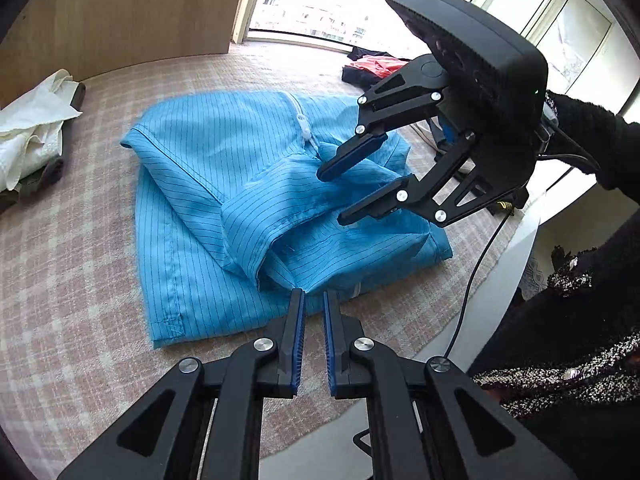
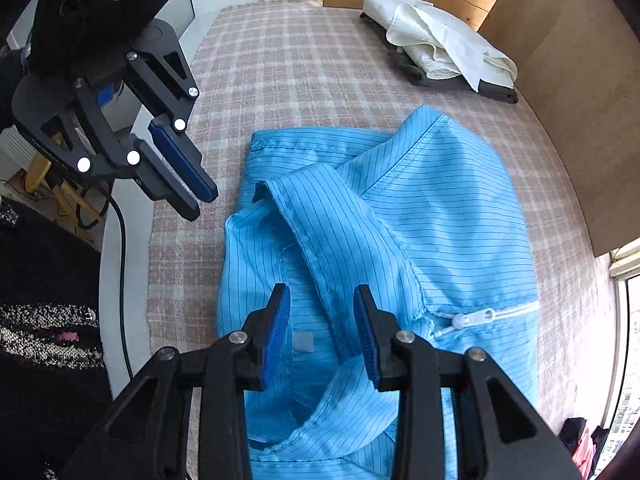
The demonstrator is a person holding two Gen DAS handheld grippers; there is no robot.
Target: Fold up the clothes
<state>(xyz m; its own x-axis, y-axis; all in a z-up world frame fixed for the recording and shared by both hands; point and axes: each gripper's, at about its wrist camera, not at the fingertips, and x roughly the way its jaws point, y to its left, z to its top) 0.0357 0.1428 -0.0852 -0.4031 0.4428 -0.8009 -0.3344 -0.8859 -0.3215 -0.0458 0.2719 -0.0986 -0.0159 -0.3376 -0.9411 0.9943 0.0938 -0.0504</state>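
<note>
My left gripper (image 1: 314, 300) hovers over the near hem of the blue striped garment (image 1: 224, 184), its fingers drawn close with only a narrow slit between them and nothing caught there; my right gripper (image 2: 322, 294) hangs above the garment's middle with fingers spread wide and empty, a folded sleeve (image 2: 340, 232) lying just ahead of them; the garment rests partly folded on the pink checked cloth (image 2: 280, 72), its white zipper (image 2: 476, 316) showing; farther off, near the wooden wall (image 2: 560, 80), sits a white cloth (image 2: 440, 44) on dark clothes.
</note>
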